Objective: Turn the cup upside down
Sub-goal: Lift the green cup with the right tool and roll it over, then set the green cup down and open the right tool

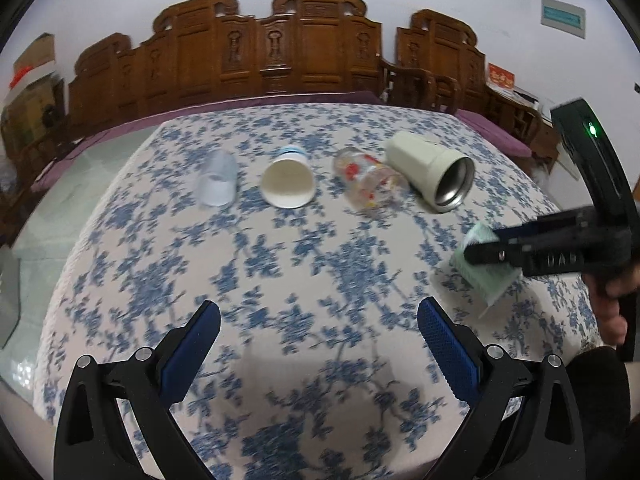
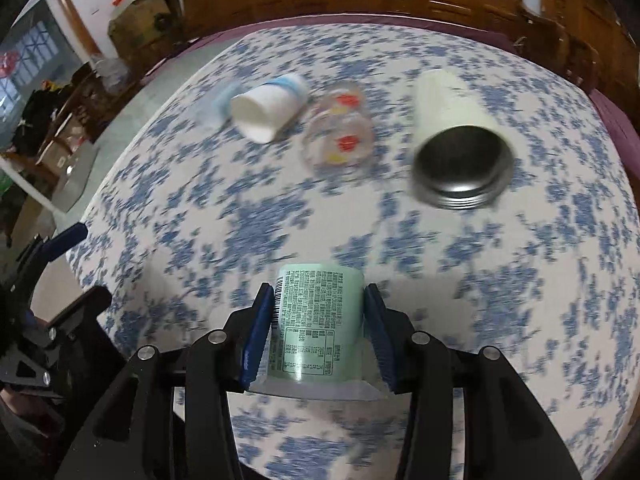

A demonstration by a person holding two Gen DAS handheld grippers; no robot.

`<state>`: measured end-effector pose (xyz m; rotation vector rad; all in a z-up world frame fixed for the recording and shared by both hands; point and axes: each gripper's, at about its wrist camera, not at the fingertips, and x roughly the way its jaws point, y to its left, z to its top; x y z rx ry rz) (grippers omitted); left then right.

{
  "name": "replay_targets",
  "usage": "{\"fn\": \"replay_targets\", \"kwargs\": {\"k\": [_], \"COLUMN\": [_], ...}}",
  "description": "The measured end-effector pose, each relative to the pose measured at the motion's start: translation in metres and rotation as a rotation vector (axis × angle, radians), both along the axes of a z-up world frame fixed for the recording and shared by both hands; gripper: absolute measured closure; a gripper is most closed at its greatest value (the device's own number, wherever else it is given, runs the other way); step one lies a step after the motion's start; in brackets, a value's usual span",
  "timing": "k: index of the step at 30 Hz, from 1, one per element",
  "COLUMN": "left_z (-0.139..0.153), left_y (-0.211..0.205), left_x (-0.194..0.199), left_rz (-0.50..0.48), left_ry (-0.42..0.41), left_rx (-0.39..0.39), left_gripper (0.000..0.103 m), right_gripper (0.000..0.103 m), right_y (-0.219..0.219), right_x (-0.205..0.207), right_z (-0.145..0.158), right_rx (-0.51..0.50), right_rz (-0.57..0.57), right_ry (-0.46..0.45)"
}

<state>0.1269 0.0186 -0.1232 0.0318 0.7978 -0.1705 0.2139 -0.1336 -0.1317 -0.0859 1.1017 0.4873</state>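
Note:
My right gripper (image 2: 318, 312) is shut on a pale green printed cup (image 2: 314, 320), held above the table with its base pointing away from the camera. In the left wrist view this cup (image 1: 486, 276) sits at the right in the right gripper (image 1: 480, 248). My left gripper (image 1: 318, 312) is open and empty over the near table. Lying on their sides in a row are a clear plastic cup (image 1: 218, 182), a white paper cup (image 1: 288, 178), a glass with red and yellow print (image 1: 370, 184) and a cream steel-lined mug (image 1: 434, 170).
The table has a blue floral cloth (image 1: 280, 280). Carved wooden chairs (image 1: 312, 40) stand behind it along the far edge. Cardboard boxes (image 2: 140, 12) and clutter are at the far left of the right wrist view.

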Motion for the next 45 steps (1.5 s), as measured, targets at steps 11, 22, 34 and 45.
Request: {"fn": "replay_targets", "kwargs": {"k": [11, 22, 34, 45], "left_z": [0.003, 0.005, 0.014, 0.007], "left_y": [0.024, 0.012, -0.037, -0.07], "left_x": [-0.009, -0.005, 0.009, 0.049], "left_rz": [0.054, 0.035, -0.036, -0.072], "left_ry": [0.002, 0.016, 0.02, 0.149], "left_rx": [0.018, 0.043, 0.111, 0.046], "left_gripper": [0.008, 0.008, 0.008, 0.017], "right_gripper": [0.053, 0.04, 0.016, 0.012], "right_y": [0.037, 0.008, -0.066, -0.085], "right_x": [-0.003, -0.026, -0.081, -0.09], "right_z": [-0.022, 0.013, 0.027, 0.005], "right_rx": [-0.006, 0.123, 0.085, 0.093], "right_rz": [0.024, -0.024, -0.207, -0.231], "right_ry": [0.013, -0.159, -0.434, -0.418]}}
